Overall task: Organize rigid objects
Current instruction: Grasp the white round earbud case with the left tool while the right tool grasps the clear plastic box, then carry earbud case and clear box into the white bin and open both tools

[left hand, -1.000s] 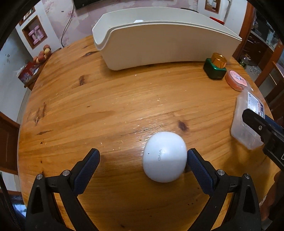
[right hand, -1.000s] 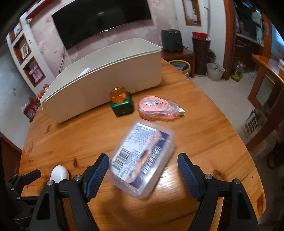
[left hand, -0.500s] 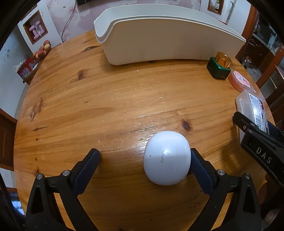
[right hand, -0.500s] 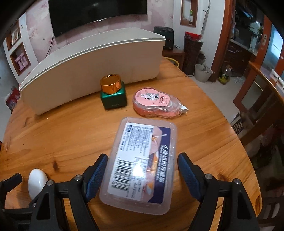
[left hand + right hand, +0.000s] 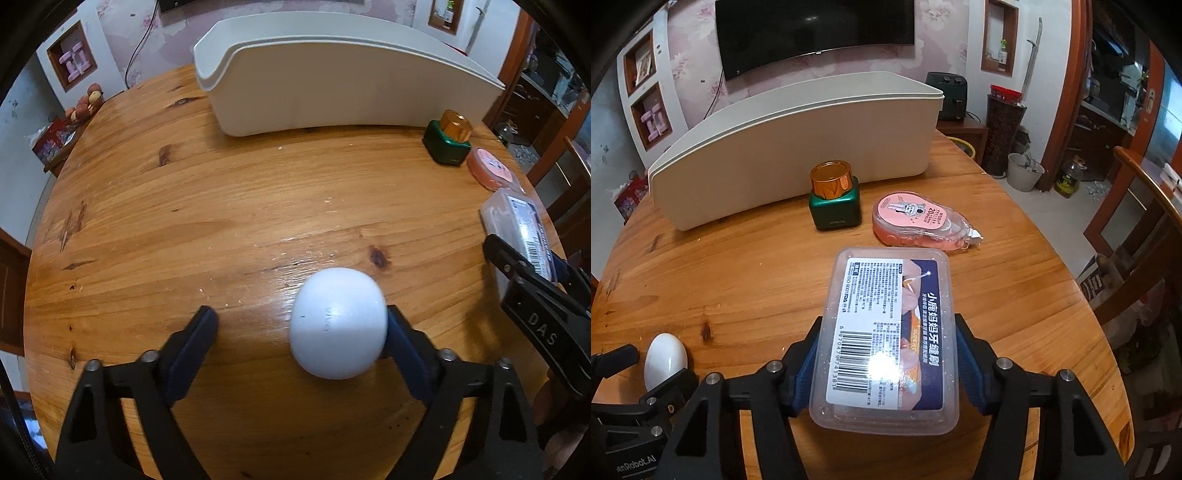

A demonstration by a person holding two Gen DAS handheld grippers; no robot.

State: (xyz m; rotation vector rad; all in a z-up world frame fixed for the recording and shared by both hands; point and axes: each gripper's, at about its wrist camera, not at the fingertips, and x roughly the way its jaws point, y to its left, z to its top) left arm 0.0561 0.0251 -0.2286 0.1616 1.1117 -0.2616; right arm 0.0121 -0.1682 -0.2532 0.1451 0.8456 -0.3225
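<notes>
A white earbud case [image 5: 338, 338] lies on the wooden table between the fingers of my left gripper [image 5: 301, 334]. The right finger touches the case; the left finger stands well apart, so the gripper is open. The case also shows in the right wrist view [image 5: 665, 360]. My right gripper [image 5: 886, 363] has closed its fingers against both long sides of a clear plastic box [image 5: 888, 334] with a printed label. The box also shows in the left wrist view [image 5: 521, 225]. A long cream storage bin [image 5: 343, 70] stands at the back of the table and shows in the right wrist view [image 5: 798, 147].
A green bottle with a gold cap [image 5: 834, 195] and a pink correction tape dispenser [image 5: 919, 219] sit in front of the bin [image 5: 448, 138]. The round table's edge [image 5: 1100, 325] curves close on the right. A wooden chair [image 5: 1145, 229] stands beyond it.
My right gripper has moved forward over the clear box and closed on it. My left gripper has shifted so its right finger touches the white case, and its left finger has come inward.
</notes>
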